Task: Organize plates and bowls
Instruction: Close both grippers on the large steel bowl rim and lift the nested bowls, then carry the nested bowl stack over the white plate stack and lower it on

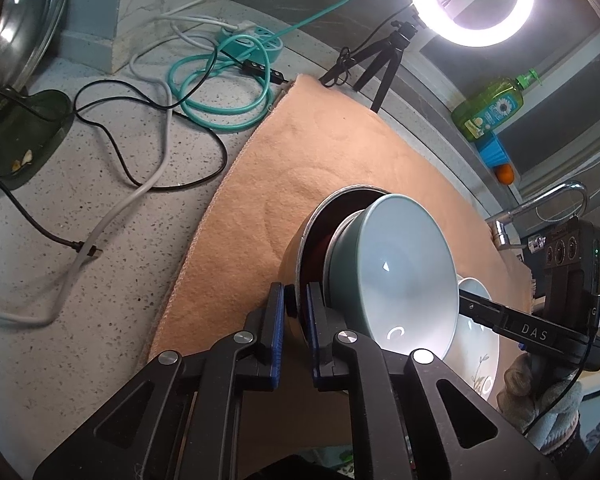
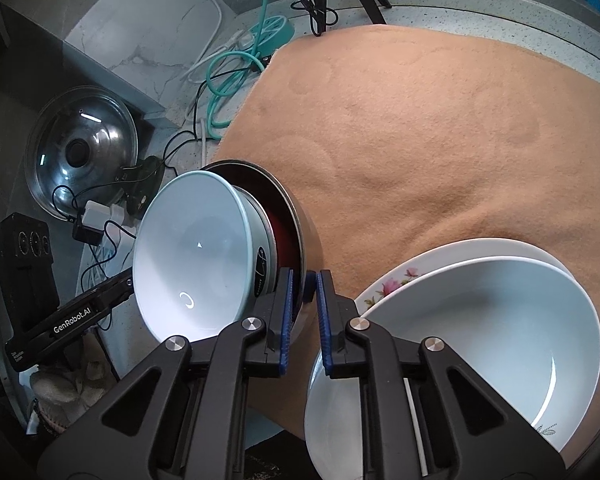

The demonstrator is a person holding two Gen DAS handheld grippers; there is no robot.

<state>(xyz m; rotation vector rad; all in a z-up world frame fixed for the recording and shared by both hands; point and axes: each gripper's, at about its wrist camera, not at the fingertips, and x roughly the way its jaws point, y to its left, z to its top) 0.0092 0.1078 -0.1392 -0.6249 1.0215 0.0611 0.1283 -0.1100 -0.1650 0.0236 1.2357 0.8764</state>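
A steel-rimmed dark bowl (image 1: 306,236) with a teal bowl (image 1: 396,272) nested in it is held tilted above the tan mat (image 1: 300,148). My left gripper (image 1: 296,300) is shut on the steel bowl's rim. My right gripper (image 2: 303,288) is shut on the same rim (image 2: 296,232) from the other side; the teal bowl (image 2: 188,252) faces left in the right wrist view. A white bowl (image 2: 480,340) sits on a flowered white plate (image 2: 396,276) on the mat (image 2: 420,140), at lower right. It also shows in the left wrist view (image 1: 478,344).
Cables (image 1: 148,92) and a teal power strip (image 1: 256,42) lie on the speckled counter (image 1: 60,280). A steel pot lid (image 2: 80,156) leans at left. A ring light (image 1: 470,0) on a tripod, a dish soap bottle (image 1: 488,108) and a tap (image 1: 540,208) stand behind the mat.
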